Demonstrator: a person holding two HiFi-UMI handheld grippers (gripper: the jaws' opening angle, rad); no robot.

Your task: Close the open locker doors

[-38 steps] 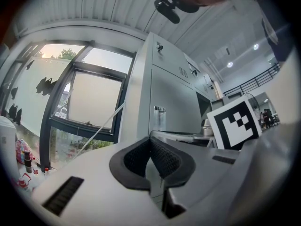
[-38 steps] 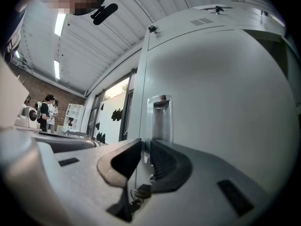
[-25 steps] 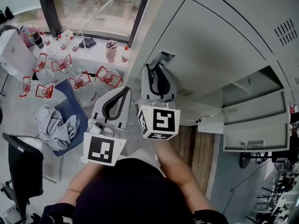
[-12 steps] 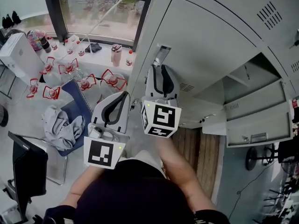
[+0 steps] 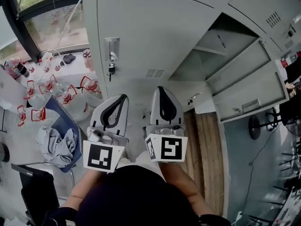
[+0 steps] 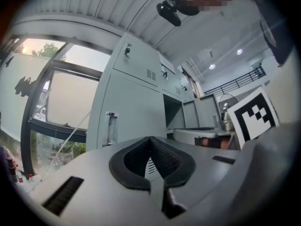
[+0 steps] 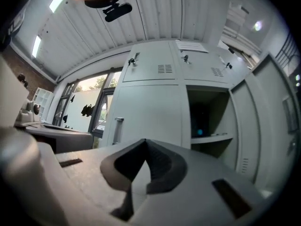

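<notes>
A tall grey locker door (image 5: 150, 36) stands closed, with its handle and key (image 5: 111, 55) at its left edge. To its right a locker (image 5: 211, 55) is open, showing a shelf, and its door (image 5: 249, 91) swings out to the right. My left gripper (image 5: 123, 96) and right gripper (image 5: 161, 87) hang side by side before the closed door, touching nothing. Both are shut and empty. The right jaws have just been closing with nothing between them. The right gripper view shows the open compartment (image 7: 207, 121) and its door (image 7: 263, 121) past the right gripper (image 7: 145, 140). The left gripper (image 6: 150, 138) faces the handle (image 6: 109, 126).
More closed lockers (image 7: 164, 67) sit above. At the left are a window (image 5: 47, 22), several bottles with red handles (image 5: 61, 93) on the floor and a grey cloth on a blue seat (image 5: 56, 145). A wooden floor strip (image 5: 202, 149) runs below the open locker.
The right gripper has come away from the closed door's handle and now sits lower and to its right. Both grippers and the head view have swung right towards the open locker.
</notes>
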